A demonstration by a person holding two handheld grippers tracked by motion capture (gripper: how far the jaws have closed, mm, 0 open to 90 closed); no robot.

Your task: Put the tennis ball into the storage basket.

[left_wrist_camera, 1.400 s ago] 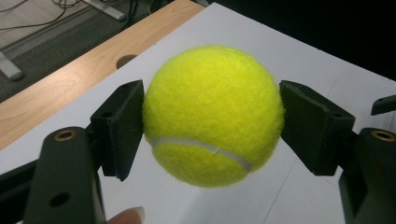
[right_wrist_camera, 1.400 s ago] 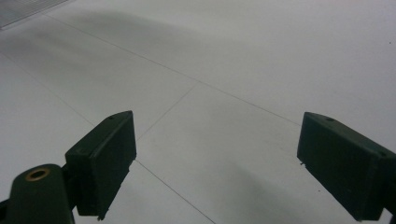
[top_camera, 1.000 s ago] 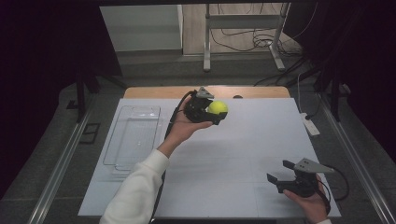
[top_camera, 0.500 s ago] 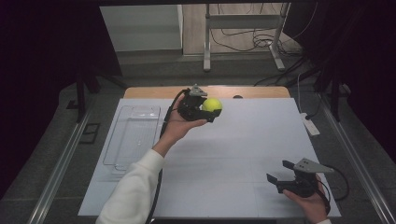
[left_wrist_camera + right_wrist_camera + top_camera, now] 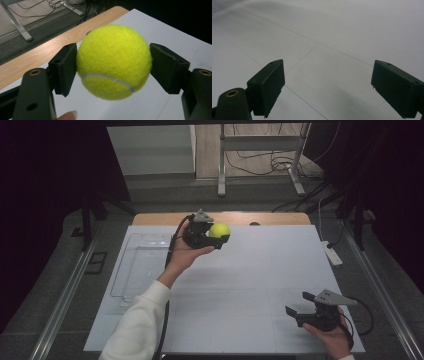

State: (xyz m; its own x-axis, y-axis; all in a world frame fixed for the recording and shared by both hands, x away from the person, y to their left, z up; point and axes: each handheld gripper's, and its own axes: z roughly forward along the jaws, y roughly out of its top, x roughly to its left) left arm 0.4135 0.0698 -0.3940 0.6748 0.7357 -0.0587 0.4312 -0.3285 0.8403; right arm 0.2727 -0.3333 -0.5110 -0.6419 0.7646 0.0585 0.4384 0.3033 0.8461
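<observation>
A yellow-green tennis ball (image 5: pixel 219 229) hangs in the air over the far middle of the table, with my left gripper (image 5: pixel 220 237) shut on it. In the left gripper view the tennis ball (image 5: pixel 113 60) sits between the two black pads (image 5: pixel 65 67), pressed on both sides, with the white table top below it. A person's left hand and white sleeve (image 5: pixel 142 320) hold that gripper. My right gripper (image 5: pixel 299 306) stands low at the table's front right. In the right gripper view it is open (image 5: pixel 327 87) with nothing between its pads.
A clear plastic tray (image 5: pixel 142 265) lies on the left of the white table cover (image 5: pixel 250 285). A bare wooden strip (image 5: pixel 280 218) runs along the far edge. A small white device (image 5: pixel 332 255) lies at the right edge. Metal stand legs and cables are on the floor beyond.
My left gripper has carried the ball a little to the left and slightly farther away. The right gripper has stayed put, open.
</observation>
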